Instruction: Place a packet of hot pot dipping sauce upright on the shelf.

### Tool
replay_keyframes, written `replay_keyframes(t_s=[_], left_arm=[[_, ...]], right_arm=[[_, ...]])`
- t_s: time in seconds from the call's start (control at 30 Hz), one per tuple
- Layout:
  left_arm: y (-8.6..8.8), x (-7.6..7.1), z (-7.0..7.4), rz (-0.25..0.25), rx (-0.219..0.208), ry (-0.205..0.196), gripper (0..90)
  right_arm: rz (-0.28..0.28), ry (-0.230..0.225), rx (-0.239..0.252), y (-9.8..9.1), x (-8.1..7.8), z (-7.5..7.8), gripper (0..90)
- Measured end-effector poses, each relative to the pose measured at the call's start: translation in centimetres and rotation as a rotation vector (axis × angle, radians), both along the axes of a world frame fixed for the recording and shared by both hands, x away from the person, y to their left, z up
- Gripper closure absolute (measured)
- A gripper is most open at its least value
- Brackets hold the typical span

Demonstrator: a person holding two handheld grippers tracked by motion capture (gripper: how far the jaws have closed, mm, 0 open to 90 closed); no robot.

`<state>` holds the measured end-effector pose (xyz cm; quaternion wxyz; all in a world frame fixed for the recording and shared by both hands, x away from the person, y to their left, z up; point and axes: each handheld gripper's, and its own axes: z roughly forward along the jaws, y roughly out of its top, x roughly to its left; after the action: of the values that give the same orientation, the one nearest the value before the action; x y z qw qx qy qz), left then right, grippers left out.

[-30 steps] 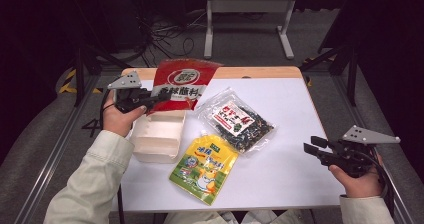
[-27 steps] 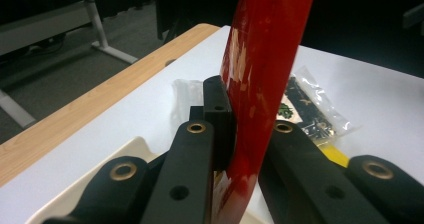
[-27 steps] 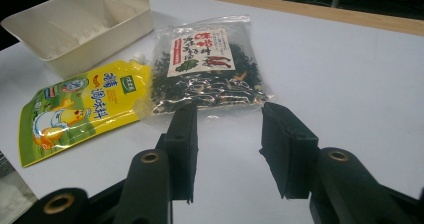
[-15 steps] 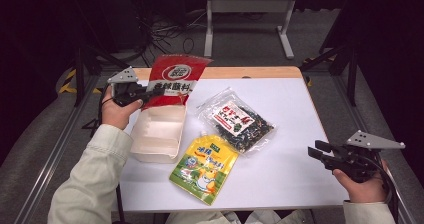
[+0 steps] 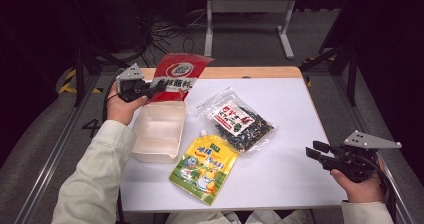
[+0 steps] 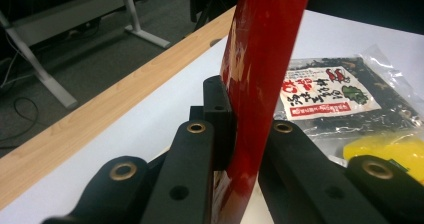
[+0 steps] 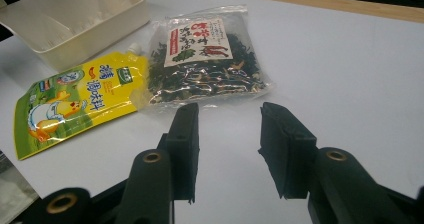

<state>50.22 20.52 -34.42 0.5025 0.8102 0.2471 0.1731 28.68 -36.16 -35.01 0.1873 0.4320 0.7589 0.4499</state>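
Red pouch (image 5: 176, 76): my left gripper (image 5: 145, 88) fingers clamp edge (thin, limp, slick film; grip seam). Right gripper (image 5: 320, 153) fingers wide, empty.

My left gripper (image 5: 150, 88) holds the red bag (image 5: 176, 77) up over the white tray (image 5: 157, 131) on the desk (image 5: 295, 109).

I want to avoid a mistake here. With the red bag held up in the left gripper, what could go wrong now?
1. The left gripper pinches the red bag at one edge only, so the bag may slip or swing.
2. The bag looks longer than the white box below it, so it may not lie flat if put inside.
3. The right gripper is open at the table's near right corner, apart from everything, so it cannot steady the box if the bag pushes it.
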Motion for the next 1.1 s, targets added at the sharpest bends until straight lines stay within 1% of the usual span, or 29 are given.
replay_keyframes(t_s=[0.07,0.17,0.27,0.37,0.4,0.53,0.7,0.73,0.77,0.83,0.87,1.0,1.07,1.1], left_arm=[[-0.2,0.2,-0.2,0.000,0.004,0.007,86.6],[-0.3,0.5,-0.6,0.007,0.002,0.004,86.5],[-0.3,0.7,-0.8,0.012,0.006,-0.007,86.5],[-0.4,0.8,-1.2,0.013,0.002,-0.008,86.5],[-0.4,0.9,-1.4,0.015,0.011,-0.018,86.5],[-0.5,1.1,-1.9,0.022,0.028,-0.038,86.6],[-1.0,1.3,-2.4,0.020,0.072,-0.028,86.6],[-1.0,1.3,-2.5,0.023,0.070,-0.019,86.6],[-1.0,1.3,-2.5,0.023,0.070,-0.019,86.6],[-0.9,1.4,-2.5,0.027,0.076,-0.028,86.6],[-0.9,1.5,-2.6,0.031,0.091,-0.037,86.4],[-0.8,1.6,-2.7,0.037,0.101,-0.040,86.1],[-0.8,1.6,-2.8,0.044,0.115,-0.030,85.6],[-0.7,1.6,-2.8,0.053,0.124,-0.015,84.7]], right_arm=[[0.001,0.000,-0.001,0.0,0.0,0.0,59.1],[-0.001,0.000,0.001,-0.1,0.0,0.0,59.1],[-0.001,0.002,0.001,0.0,0.0,0.0,59.0],[0.001,0.004,0.002,0.0,0.0,-0.1,59.0],[0.001,0.005,0.002,0.1,0.0,-0.1,59.0],[0.002,0.008,0.000,0.1,0.1,-0.2,59.0],[0.005,0.010,0.001,0.2,0.1,-0.2,59.0],[0.005,0.011,0.002,0.2,0.1,-0.3,58.9],[0.005,0.011,0.002,0.2,0.1,-0.3,58.9],[0.009,0.012,0.005,0.2,0.2,-0.3,58.9],[0.013,0.013,0.007,0.2,0.2,-0.3,58.9],[0.016,0.014,0.007,0.4,0.2,-0.3,58.8],[0.019,0.015,0.008,0.4,0.2,-0.3,58.7],[0.020,0.015,0.010,0.4,0.2,-0.3,58.6]])
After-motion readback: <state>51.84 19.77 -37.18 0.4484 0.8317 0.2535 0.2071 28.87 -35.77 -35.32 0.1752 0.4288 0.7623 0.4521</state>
